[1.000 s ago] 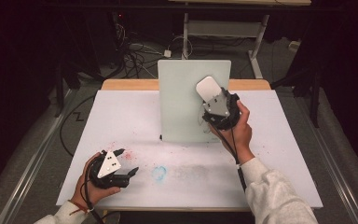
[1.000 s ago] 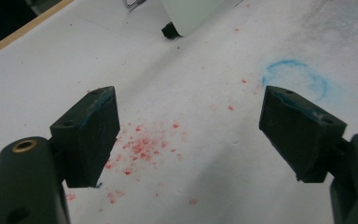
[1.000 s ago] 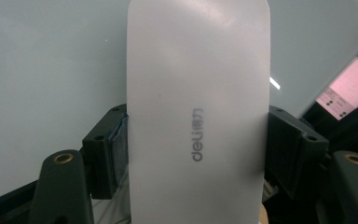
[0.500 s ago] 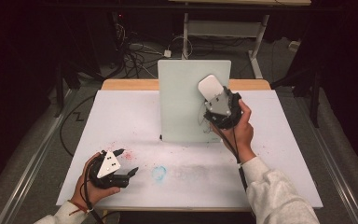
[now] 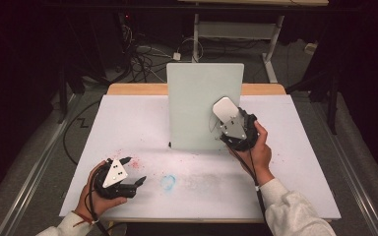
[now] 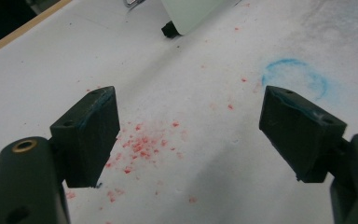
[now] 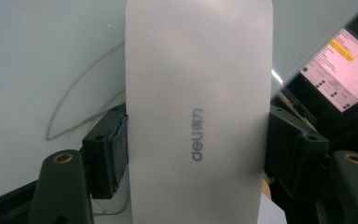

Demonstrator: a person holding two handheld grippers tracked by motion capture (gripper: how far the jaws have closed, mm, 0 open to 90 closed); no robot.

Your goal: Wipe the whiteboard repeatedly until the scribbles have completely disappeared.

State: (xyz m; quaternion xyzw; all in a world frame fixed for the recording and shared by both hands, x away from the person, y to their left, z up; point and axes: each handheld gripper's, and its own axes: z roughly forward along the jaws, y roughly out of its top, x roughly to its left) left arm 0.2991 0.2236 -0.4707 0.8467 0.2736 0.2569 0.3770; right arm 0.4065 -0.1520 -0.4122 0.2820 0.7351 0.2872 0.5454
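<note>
White table cover (image 5: 128, 123) flecked with red crumbs (image 6: 140, 147), blue ring smudge (image 5: 168, 182); upright whiteboard (image 5: 197, 98) far centre; cables on dark floor beyond. Right gripper (image 5: 236, 129) clamping white eraser (image 7: 198, 112) against board; left gripper (image 5: 128, 172) gaping, empty

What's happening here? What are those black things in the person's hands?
A person at a table holds a two-jaw gripper in each hand. The right gripper has its jaws shut on a white eraser and presses it against a small upright whiteboard, which bears a faint curved line. The left gripper rests open on the table, holding nothing, over red crumbs and beside a smudged blue ring.
</note>
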